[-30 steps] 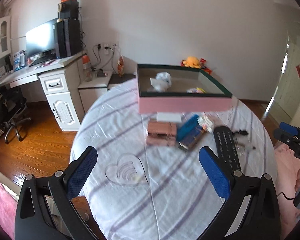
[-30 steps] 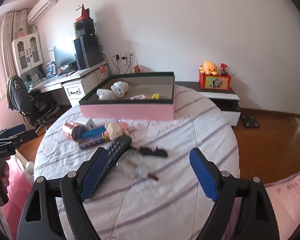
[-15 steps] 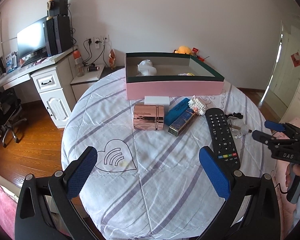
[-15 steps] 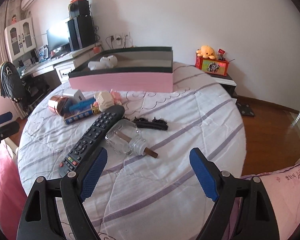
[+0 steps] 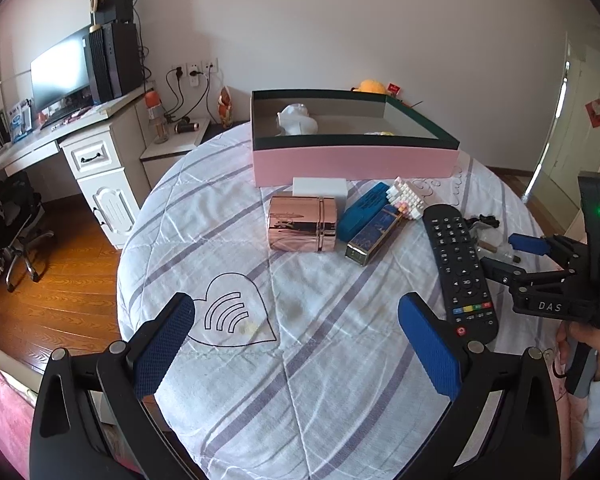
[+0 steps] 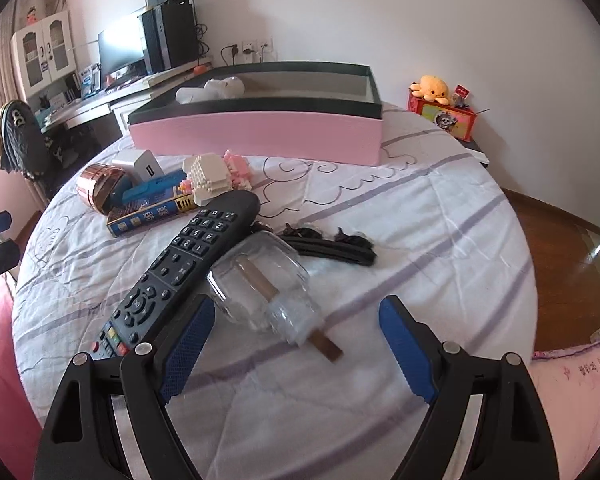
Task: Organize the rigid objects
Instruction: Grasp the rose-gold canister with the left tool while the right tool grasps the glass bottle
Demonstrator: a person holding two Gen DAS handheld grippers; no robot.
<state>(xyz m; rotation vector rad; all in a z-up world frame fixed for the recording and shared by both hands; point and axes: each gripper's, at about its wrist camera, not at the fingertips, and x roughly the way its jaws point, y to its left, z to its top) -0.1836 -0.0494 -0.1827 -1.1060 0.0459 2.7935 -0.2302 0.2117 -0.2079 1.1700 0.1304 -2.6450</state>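
Pink cardboard box (image 6: 256, 134) with a dark green rim sits at twelve o'clock on my round table (image 6: 420, 216) under its white striped cloth, already holding a white lump I cannot identify. The loose things lie short of it, well apart from its inside: a rose-gold metal tin (image 5: 302, 229), a white rectangular block (image 5: 319, 189), a blue flat case (image 5: 362, 211), a navy and gold carton (image 5: 374, 236), a white and pink brick model (image 6: 212, 174), a long black remote control (image 6: 180, 272) and a black hair clip (image 6: 328, 246).

My right gripper (image 6: 296, 344) has its blue fingers (image 6: 406, 354) spread wide with nothing between them yet. Just ahead of them, at about eleven o'clock, lies a clear glass bottle with a brown wick stick (image 6: 260, 284), on its side and touching the remote's edge. I judge this the approach step of a pick on that bottle.

My left gripper (image 5: 296, 340) also has its fingers apart and empty, hanging over bare cloth near a heart outline (image 5: 232, 312), with the tin up at twelve o'clock.

Next I would need to bring the right fingers forward to straddle the bottle's body rather than its thin stick, keep the left-hand pad clear of the remote, and close gently; glass is slick and round, so it may roll or slip.
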